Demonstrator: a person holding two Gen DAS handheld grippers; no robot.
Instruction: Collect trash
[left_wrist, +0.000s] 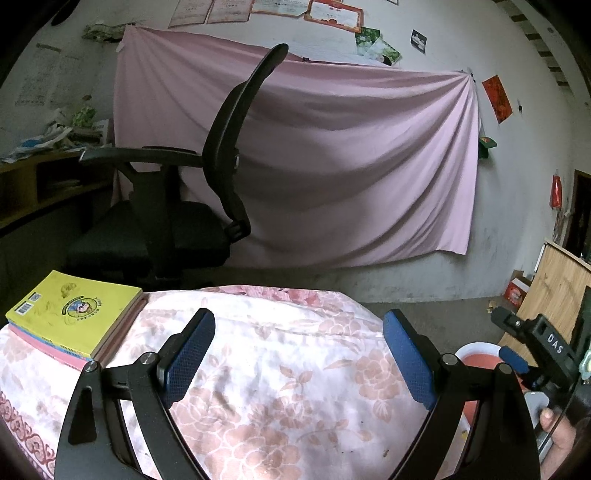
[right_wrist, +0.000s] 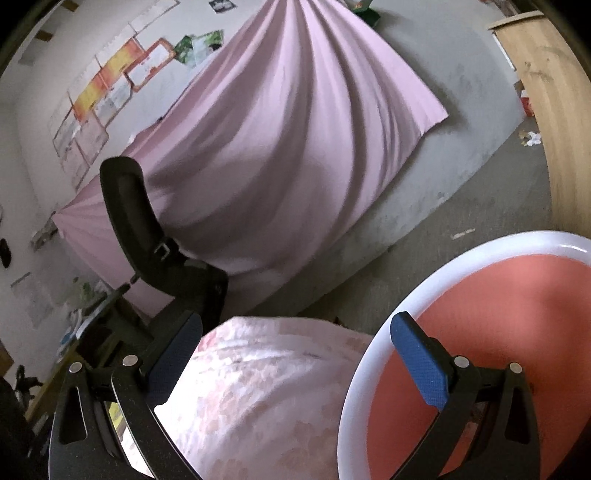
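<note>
Presently: left gripper (left_wrist: 299, 354) and right gripper (right_wrist: 295, 363), jaws apart, empty, over floral bedcover (left_wrist: 280, 387). Bin (right_wrist: 369, 369) beside bed's right edge. Specks (left_wrist: 386, 452) near edge: a misjudged pinch could snag cloth.

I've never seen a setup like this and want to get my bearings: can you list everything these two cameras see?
Books: a small stack, yellow one on top, on the floral cover at left.
Floral cover: one, white with pink flowers, under both grippers.
Basin: one, white rim, salmon inside, right of the cover.
Office chair: one, black, beyond the cover.
Sheet: one, pink, hung on the wall.
Wall papers: several, mixed colours, above the sheet.
Floor scraps: a few, pale, by the wooden cabinet.
Left gripper: black, blue pads, open, empty.
Right gripper: same, open, empty.
Hand: one, holding the right gripper.
</note>
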